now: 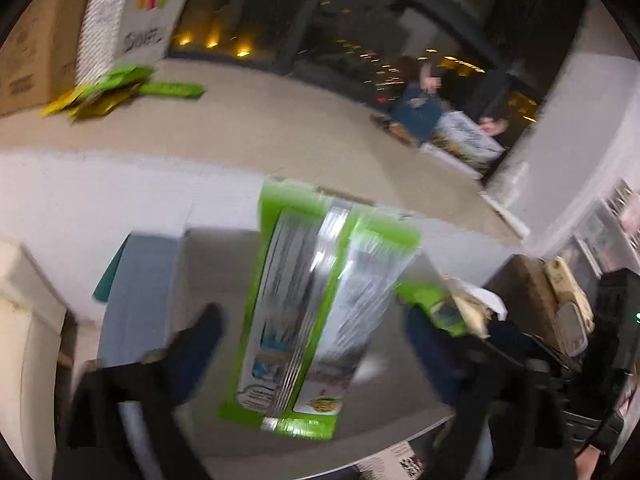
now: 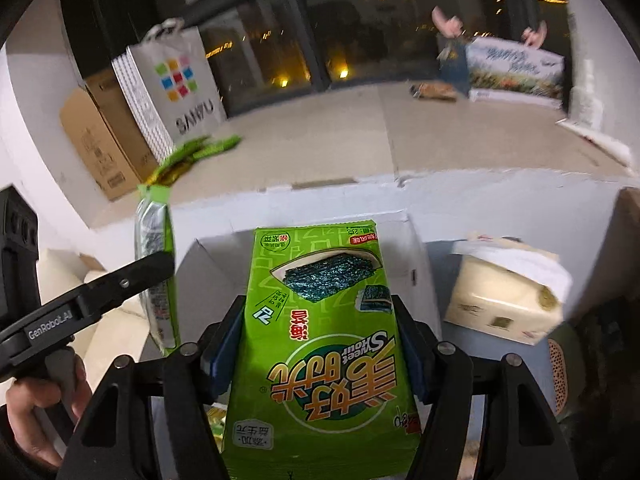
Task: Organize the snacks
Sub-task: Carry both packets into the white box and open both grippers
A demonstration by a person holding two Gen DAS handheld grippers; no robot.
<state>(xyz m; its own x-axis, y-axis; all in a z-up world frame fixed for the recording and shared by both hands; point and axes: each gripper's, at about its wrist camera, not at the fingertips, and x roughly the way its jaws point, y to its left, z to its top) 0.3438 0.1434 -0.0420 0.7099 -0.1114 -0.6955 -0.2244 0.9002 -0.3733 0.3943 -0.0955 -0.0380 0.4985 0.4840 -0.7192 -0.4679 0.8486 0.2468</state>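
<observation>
Surface: a wide beige ledge (image 2: 360, 136) running in front of the dark windows, white along its front face. Landmark: a white paper bag (image 2: 176, 88) with coloured squares, standing upright on the ledge at its left end. A brown cardboard box (image 2: 100, 136) stands directly left of the bag, touching it. A loose pile of green and yellow snack packets (image 2: 196, 152) lies at the bag's foot. Well right of the bag, a long printed carton (image 2: 516, 72) rests at the far end.

I see a shiny green plastic snack pack (image 2: 320, 344) in my black matt plastic tongs (image 2: 318, 344), a brown cardboard box (image 2: 100, 136) and a smooth paper bag (image 2: 176, 88).
</observation>
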